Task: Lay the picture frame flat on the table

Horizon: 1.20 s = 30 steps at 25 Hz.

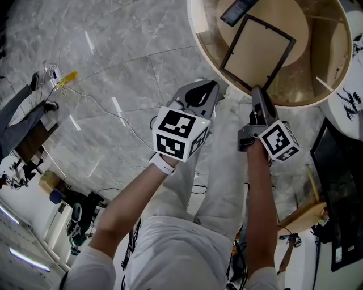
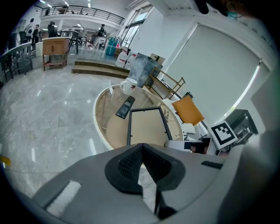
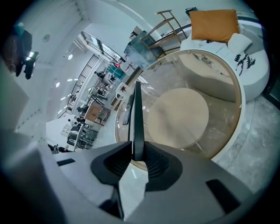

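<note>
1. While both my forearms reach forward side by side, my right tongs (image 1: 256, 92) pinch the near corner of the picture frame (image 1: 258, 52), which rests on the round tabletop (image 1: 199, 35).
2. My left tongs (image 2: 142, 146) are pressed together, empty, short of the rim.
3. A remote (image 1: 238, 10) lies just beyond the frame.

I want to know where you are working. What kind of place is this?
Probably a big open showroom or office lobby. There is a shiny grey marble floor, a round glass-topped table with a pale rim, and an upstairs balcony with a dark railing.
</note>
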Motion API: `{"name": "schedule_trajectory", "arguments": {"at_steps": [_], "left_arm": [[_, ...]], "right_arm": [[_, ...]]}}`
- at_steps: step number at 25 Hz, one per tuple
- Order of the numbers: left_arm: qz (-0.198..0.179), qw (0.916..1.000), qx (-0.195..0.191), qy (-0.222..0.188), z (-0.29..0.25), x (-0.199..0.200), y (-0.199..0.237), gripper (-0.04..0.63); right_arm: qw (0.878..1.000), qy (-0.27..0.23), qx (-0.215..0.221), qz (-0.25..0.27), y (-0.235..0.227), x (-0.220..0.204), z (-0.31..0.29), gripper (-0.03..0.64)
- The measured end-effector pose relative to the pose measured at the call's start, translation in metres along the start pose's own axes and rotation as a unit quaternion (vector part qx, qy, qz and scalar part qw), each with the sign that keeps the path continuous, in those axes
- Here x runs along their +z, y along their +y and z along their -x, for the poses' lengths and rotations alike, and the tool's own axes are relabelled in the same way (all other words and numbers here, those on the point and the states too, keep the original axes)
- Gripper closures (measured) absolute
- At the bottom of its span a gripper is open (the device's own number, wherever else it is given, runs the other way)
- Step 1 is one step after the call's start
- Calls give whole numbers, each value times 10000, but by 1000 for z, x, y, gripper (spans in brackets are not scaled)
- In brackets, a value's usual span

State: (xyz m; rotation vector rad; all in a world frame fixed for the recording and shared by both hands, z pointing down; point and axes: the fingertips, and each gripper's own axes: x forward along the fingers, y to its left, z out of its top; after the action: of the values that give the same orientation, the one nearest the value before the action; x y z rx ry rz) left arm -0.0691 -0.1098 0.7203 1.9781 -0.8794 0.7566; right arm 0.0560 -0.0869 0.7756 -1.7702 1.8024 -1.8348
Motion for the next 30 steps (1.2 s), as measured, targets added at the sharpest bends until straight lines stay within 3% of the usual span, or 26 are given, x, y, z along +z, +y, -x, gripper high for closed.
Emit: {"name": "schedule_trajectory", "arguments": {"at_steps": [6,14,20,30], "left_arm": [[30,9999,6,148,-14,-10,2,592],[14,9998,3,179,-26,-7,-1,592],[-80,9997,-50,245,-28,-8,-6,592],[-193,9994,-70,281,-19,-2,-18,592]], "right_arm": [[9995,137,-215,-185,-20,-3,-7,527],[9983,272,-518,-9,-44,-5,-16,499],[9921,454,-1137,279,-61,-6,-18,494],[9925,264,-1173,200,-51,5,-2,527]]}}
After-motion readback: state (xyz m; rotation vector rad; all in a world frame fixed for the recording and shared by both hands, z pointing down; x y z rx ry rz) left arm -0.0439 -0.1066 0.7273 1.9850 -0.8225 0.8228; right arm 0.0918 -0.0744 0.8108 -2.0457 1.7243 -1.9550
